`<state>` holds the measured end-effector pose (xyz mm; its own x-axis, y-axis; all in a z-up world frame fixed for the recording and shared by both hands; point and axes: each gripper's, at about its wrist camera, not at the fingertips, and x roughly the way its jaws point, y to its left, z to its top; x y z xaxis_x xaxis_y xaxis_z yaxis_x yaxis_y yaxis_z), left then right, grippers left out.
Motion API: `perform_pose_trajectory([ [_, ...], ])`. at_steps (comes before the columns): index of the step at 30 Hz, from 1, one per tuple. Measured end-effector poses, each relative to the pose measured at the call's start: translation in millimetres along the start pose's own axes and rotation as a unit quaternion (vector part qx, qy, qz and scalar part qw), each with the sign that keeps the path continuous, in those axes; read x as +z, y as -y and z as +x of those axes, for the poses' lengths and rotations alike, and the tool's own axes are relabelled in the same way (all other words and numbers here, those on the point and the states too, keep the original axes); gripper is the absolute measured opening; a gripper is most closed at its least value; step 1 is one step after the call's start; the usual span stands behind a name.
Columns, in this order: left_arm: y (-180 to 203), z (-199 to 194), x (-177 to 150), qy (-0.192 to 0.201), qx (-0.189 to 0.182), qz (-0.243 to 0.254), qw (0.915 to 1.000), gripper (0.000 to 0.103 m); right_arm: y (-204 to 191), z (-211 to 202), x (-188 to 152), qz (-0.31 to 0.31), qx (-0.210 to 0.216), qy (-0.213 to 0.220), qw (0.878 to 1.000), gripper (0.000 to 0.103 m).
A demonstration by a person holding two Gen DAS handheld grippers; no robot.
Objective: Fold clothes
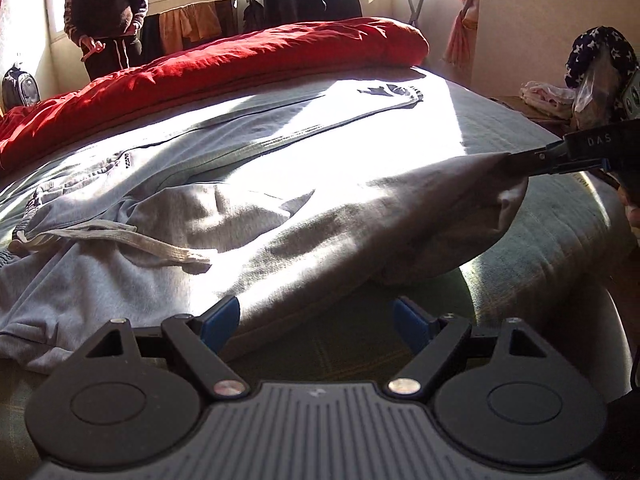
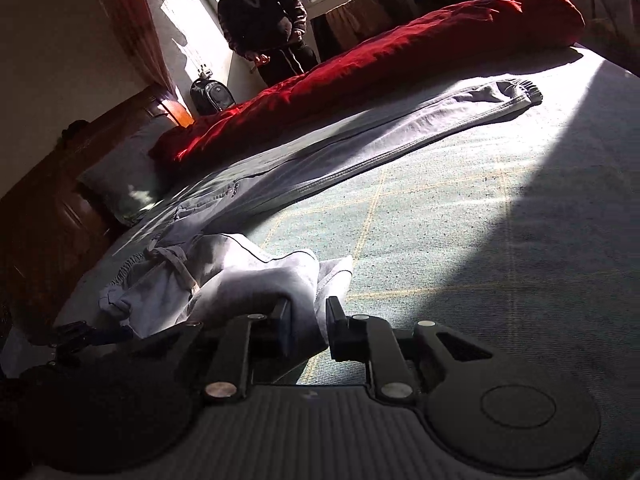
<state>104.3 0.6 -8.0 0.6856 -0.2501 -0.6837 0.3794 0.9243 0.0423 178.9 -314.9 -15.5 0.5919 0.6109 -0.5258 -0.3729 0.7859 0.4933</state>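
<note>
One pair of light grey sweatpants [image 1: 224, 184] lies on the bed [image 2: 460, 240], which has a green cover with thin yellow lines. In the left wrist view its far leg stretches flat toward the upper right of the frame, with a dark print near the cuff. The waistband and a pale drawstring [image 1: 132, 242] are at the left side. The near leg is lifted at its end. The right tool [image 1: 520, 162] comes in from the right edge, and its fingers are closed on that leg's end. The left tool [image 1: 316, 320] is wide open at the bottom centre and holds nothing. A red duvet [image 1: 248, 60] lies behind, and a person [image 1: 106, 12] stands at the upper left.
</note>
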Motion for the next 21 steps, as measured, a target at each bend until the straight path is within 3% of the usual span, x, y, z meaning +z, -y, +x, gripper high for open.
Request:
perform_pose_trajectory([
  [1,3.6,0.7,1.7,-0.001,-0.002,0.006,1.0,0.084,2.0,-2.1,-0.5,0.003,-0.004,0.003,1.0,0.042],
  [7,26.7,4.2,12.9,0.001,-0.021,0.036,0.9991,0.084,16.4,-11.6,-1.4,0.028,-0.031,0.012,0.999,0.065],
  [14,70.6,20.4,30.5,-0.003,-0.05,0.095,0.9942,0.084,35.8,-12.4,-10.2,0.056,-0.054,-0.001,0.997,0.072],
  [21,119.9,50.4,42.3,0.001,-0.058,0.192,0.9796,0.084,56.2,-17.2,-20.5,0.079,-0.057,-0.006,0.995,0.072],
])
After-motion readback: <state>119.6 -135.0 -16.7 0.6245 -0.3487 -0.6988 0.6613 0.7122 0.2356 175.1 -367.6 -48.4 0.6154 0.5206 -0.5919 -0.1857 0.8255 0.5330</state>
